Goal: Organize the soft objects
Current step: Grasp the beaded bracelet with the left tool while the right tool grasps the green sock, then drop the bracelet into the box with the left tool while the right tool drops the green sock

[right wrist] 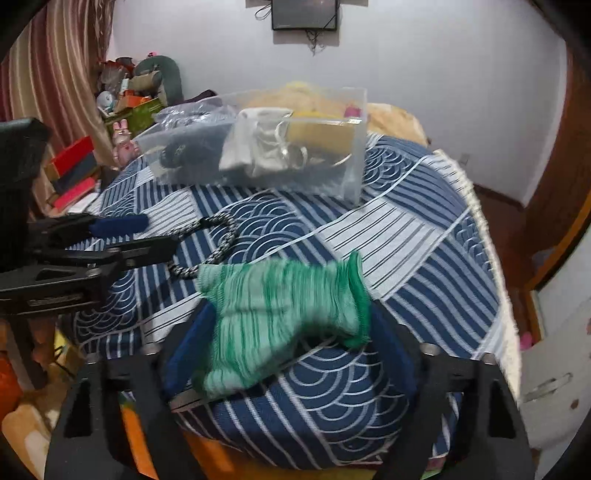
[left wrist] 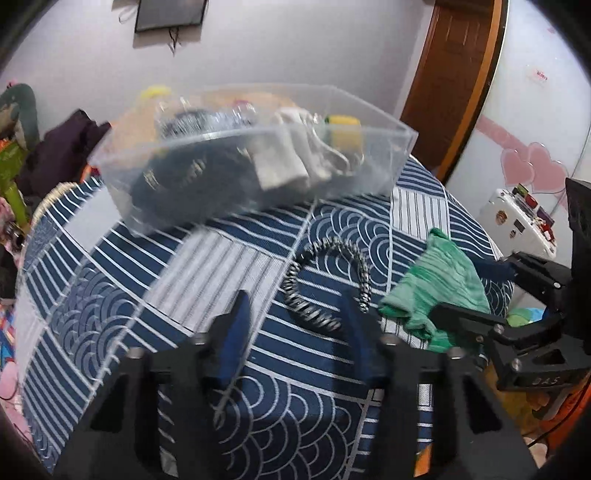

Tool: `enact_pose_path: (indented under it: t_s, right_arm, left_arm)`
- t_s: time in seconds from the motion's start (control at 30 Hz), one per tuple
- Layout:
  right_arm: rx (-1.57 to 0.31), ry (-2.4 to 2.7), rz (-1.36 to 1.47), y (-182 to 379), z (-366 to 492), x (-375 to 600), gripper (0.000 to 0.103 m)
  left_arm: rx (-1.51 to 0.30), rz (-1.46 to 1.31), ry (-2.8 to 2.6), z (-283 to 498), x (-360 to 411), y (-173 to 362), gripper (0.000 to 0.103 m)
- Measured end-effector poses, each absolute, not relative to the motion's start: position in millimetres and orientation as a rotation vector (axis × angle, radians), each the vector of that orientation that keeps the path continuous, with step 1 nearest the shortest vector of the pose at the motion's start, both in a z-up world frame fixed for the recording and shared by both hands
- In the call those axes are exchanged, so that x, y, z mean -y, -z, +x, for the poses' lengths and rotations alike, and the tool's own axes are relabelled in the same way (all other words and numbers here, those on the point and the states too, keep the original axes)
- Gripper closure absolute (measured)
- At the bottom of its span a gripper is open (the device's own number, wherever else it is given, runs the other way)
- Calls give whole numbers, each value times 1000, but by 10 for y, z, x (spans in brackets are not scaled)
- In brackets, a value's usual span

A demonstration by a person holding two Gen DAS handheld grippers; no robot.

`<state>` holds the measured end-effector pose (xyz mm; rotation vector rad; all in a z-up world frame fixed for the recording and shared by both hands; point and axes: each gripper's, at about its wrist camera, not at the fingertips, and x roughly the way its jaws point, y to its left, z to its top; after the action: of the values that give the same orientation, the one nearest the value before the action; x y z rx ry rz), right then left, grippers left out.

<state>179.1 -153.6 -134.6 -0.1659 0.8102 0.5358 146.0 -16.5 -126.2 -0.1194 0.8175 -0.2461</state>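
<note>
Motion-blurred throughout: clear plastic storage bin [left wrist: 255, 155], dark and white fabric contents indistinct. Striped green knitted cloth [right wrist: 280, 325] smeared in right wrist view, far edge of black-and-white coiled cord [right wrist: 218, 243] hidden beneath it. Wall-mounted dark screen [left wrist: 170, 14] cut off by top edge. Yellow item [left wrist: 343, 133] inside bin unidentifiable. Left-side clutter [right wrist: 129, 96] too small to classify.

The room was evenly, rather dimly lit with a cool cast; the light's source could not be told. Motion blur smeared the clear plastic storage box [left wrist: 255, 155] and the green ribbed knit cloth [right wrist: 284, 317]. Beyond the box, both fisheye views bent the walls and darkened to black at the corners.
</note>
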Motion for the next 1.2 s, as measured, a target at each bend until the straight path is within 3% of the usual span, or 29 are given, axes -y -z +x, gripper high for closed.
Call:
enact_pose_path:
  t_s: [0.07,0.17,0.27,1.2]
  right_arm:
    - [-798,-544,-168,1353,1765,1514,53]
    - [-771,-553,-176,1314,1704,1493,71]
    - [-757,-554,-162,1267,1703,1499,79]
    - [-511,-560,-65,430,2173,1230,80]
  left_arm:
    - [-818,-127,245,1466,170,1288,68]
    - [-813,-134,261,1457,170,1275,82]
    - [-813,-144,269,1445,142,1256,94]
    - [-468,-196,91,1593,-493,220,97]
